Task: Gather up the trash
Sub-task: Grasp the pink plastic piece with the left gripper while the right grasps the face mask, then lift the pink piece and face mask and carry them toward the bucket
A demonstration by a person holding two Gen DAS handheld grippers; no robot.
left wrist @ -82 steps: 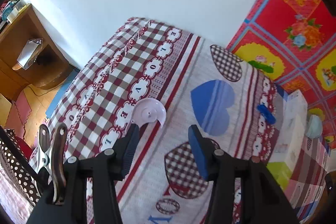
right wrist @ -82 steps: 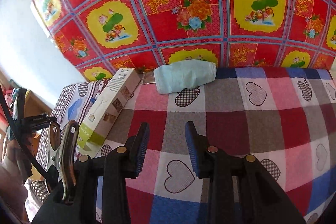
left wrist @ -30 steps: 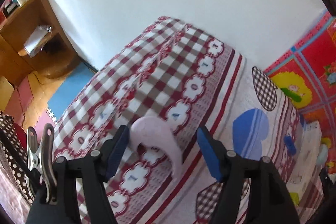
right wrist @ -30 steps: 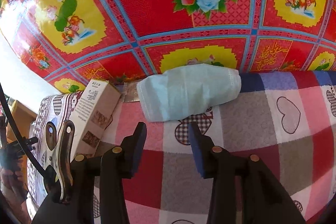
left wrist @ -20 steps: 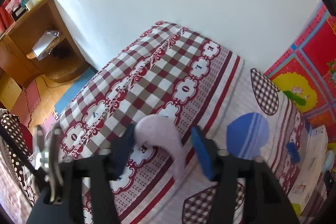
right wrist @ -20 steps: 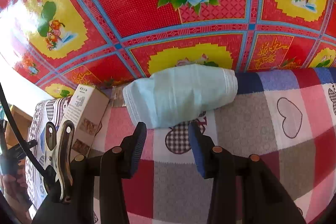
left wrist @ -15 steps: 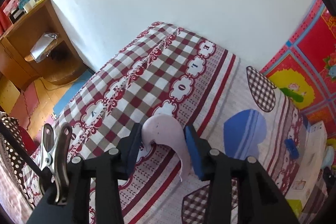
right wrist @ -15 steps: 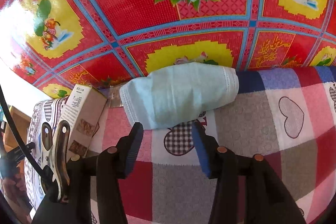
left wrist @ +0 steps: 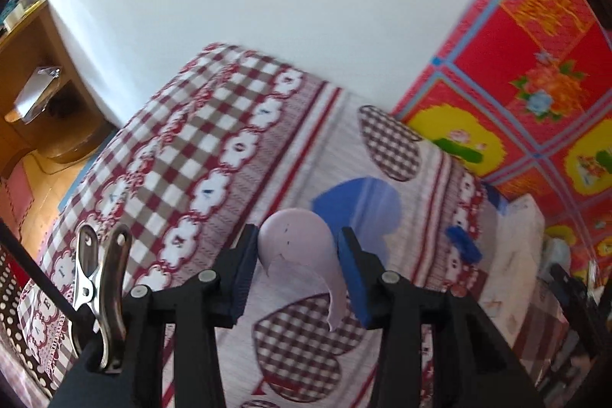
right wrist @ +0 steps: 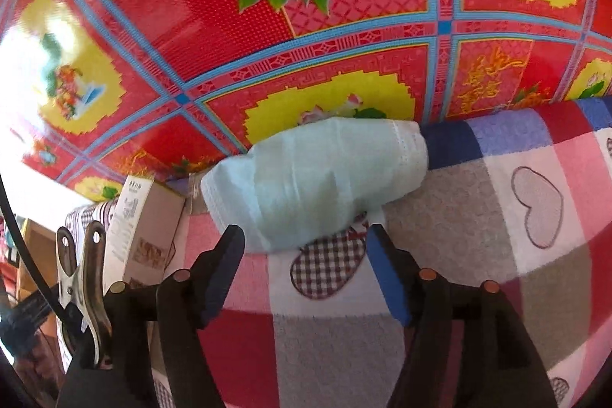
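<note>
In the left wrist view my left gripper [left wrist: 297, 268] is shut on a pale pink broken plastic shell piece [left wrist: 302, 251], held above the patterned bedsheet [left wrist: 214, 155]. In the right wrist view a crumpled light blue face mask [right wrist: 317, 174] lies on the checked blanket [right wrist: 478, 255] against the red floral wall cloth [right wrist: 267, 6]. My right gripper [right wrist: 306, 266] hovers just in front of the mask. Its jaws are opening, and only the mask's near edge lies between the fingertips, with no pad pressing on it.
A cardboard box [right wrist: 143, 228] lies left of the mask, also seen as the box [left wrist: 516, 255] at the sheet's right side. A small blue clip [left wrist: 463, 245] rests on the sheet. A wooden cabinet [left wrist: 34, 94] and floor lie beyond the bed's left edge.
My left gripper closed on the pink shell piece and lifted it, shifting right over the sheet. My right gripper edged closer to the mask and its jaws widened.
</note>
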